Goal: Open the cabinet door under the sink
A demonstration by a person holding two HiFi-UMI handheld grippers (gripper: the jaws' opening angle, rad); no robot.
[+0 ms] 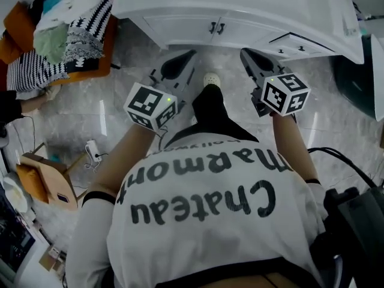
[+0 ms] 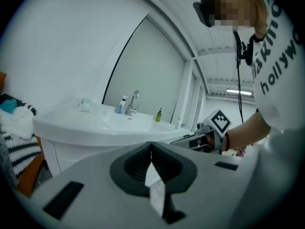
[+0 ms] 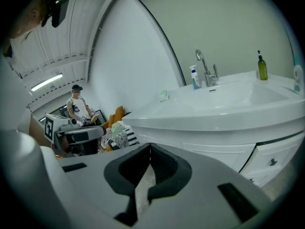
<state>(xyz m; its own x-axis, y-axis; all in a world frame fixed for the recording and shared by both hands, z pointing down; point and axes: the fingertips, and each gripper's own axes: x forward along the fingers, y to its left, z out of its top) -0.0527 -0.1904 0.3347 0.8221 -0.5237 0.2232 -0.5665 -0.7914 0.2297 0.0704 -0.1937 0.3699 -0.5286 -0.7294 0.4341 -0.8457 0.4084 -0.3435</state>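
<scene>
The white vanity (image 1: 240, 8) stands in front of me. Under its basin are two cabinet doors (image 1: 180, 26) whose small dark handles (image 1: 216, 27) meet at the middle. My left gripper (image 1: 191, 54) points at the doors from a short way off, jaws shut and empty. My right gripper (image 1: 244, 51) is level with it on the right, also shut on nothing, below the handles and apart from them. In the left gripper view the shut jaws (image 2: 151, 145) face the basin (image 2: 105, 125). The right gripper view has its closed jaws (image 3: 149, 147) under the basin rim (image 3: 214, 120).
A drawer (image 1: 297, 41) sits right of the doors, its handle (image 3: 272, 162) near the right gripper. A faucet (image 3: 206, 68) and bottles stand on the basin. Clothes lie piled on an orange seat (image 1: 60, 29) at left. A dark bin (image 1: 354, 77) is at right. My shoe (image 1: 210, 78) is between the grippers.
</scene>
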